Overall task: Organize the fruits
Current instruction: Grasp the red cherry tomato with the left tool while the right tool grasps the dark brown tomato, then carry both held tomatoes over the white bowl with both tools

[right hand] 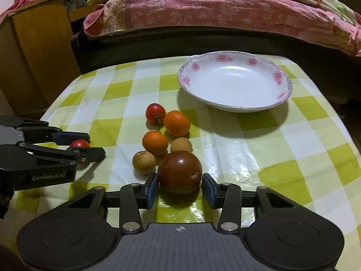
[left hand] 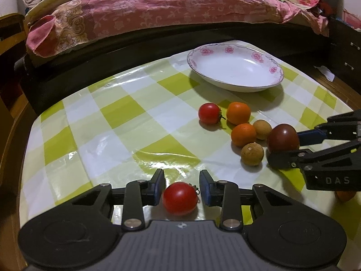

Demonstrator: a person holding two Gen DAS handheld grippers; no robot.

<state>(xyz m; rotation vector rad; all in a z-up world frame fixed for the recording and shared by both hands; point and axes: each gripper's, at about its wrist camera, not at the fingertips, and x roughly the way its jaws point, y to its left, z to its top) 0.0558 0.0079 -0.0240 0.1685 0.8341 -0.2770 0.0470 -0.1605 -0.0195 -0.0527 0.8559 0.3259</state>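
Nearest the left wrist camera, a red tomato [left hand: 179,198] sits on the checked tablecloth [left hand: 117,122] between the blue pads of the left gripper [left hand: 181,188], whose jaws stand apart: the left pad seems to touch the fruit, while a gap shows at the right pad. From the right wrist view the same tomato [right hand: 79,143] peeks out between the left gripper's [right hand: 89,145] fingers at the left edge of the cloth. In that view the right gripper [right hand: 179,188] straddles a dark brown-red tomato [right hand: 179,172], jaws spread, the left pad touching or nearly touching it and a small gap at the right pad. Just beyond that fruit, a cluster lies on the cloth: two tan longans [right hand: 144,162] [right hand: 181,145], two oranges [right hand: 155,142] [right hand: 176,123] and a second red tomato [right hand: 155,113] with a stem, all close together, some touching. Farther off, to the right, a white plate [right hand: 279,76] with pink flowers on its rim holds nothing. Past the table's far edge lies a bed with a pink quilt [right hand: 203,11], and a wooden cabinet [right hand: 33,52] stands at far left.
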